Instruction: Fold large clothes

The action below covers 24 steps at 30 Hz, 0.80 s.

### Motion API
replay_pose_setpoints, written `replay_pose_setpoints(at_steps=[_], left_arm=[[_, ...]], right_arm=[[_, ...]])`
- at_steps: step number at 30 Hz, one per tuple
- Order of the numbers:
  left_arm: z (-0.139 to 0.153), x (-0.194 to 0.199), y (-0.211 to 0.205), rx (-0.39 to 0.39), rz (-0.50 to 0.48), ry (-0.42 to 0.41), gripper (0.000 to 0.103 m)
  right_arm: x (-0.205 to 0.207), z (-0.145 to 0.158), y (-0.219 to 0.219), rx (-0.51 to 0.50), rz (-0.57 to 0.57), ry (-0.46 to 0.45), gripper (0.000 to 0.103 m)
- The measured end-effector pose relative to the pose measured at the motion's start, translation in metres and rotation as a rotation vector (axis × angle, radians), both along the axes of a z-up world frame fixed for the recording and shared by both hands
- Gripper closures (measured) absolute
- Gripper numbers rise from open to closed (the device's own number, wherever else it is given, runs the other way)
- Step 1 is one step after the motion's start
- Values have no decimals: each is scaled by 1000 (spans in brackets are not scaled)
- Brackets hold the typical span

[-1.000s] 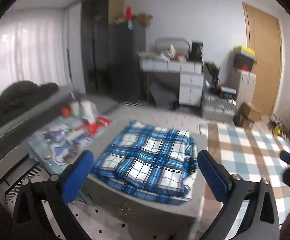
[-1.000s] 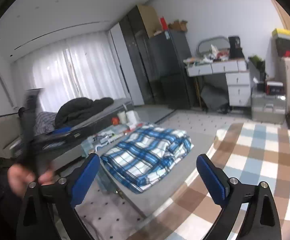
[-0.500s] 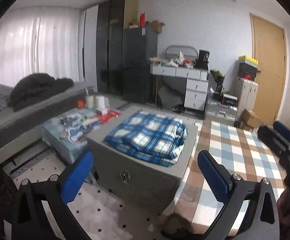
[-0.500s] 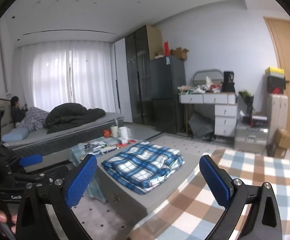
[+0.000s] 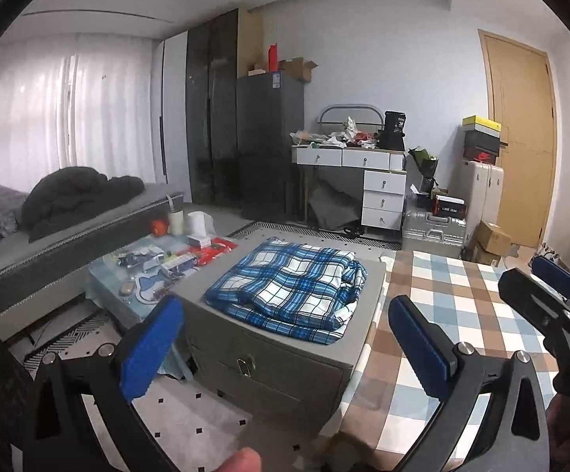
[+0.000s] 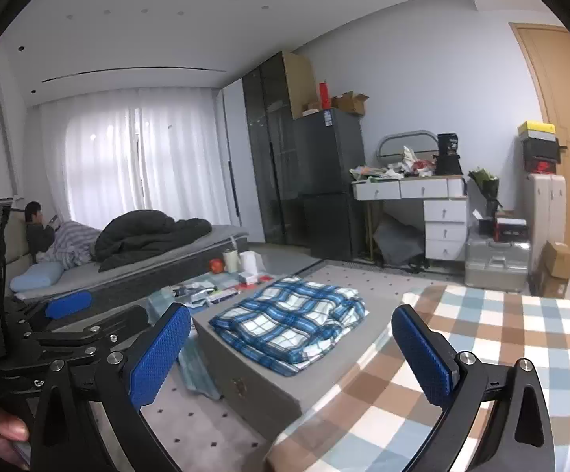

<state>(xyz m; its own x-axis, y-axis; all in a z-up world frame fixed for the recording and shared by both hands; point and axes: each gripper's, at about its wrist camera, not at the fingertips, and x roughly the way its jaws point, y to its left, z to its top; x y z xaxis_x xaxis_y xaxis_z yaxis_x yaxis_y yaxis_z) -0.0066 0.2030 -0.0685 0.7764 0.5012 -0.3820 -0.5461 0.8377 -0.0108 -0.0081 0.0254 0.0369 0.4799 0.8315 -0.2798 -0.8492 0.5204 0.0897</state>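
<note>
While we look along the left tongs [image 5: 285, 338], their blue pads stand wide apart and hold nothing; the folded blue plaid garment [image 5: 287, 289] lies ahead between them, well apart, on top of the grey table [image 5: 285, 358]. To the right of them we see the right tongs [image 5: 552, 287].

Through the right wrist view, our right tongs [image 6: 291, 348] are likewise spread wide and empty, with the garment [image 6: 291, 322] ahead between the pads on the table [image 6: 261, 385]; the left tongs [image 6: 68, 305] sit off to the left.

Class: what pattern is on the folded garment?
Blue and white plaid garment, clearest in the left wrist view.
</note>
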Motion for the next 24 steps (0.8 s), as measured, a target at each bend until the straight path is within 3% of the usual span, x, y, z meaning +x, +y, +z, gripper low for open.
replay_pose_setpoints(at_steps=[24], left_arm=[[2, -5, -7, -28, -53, 30, 1]], right_arm=[[1, -3, 1, -3, 7, 31, 0]])
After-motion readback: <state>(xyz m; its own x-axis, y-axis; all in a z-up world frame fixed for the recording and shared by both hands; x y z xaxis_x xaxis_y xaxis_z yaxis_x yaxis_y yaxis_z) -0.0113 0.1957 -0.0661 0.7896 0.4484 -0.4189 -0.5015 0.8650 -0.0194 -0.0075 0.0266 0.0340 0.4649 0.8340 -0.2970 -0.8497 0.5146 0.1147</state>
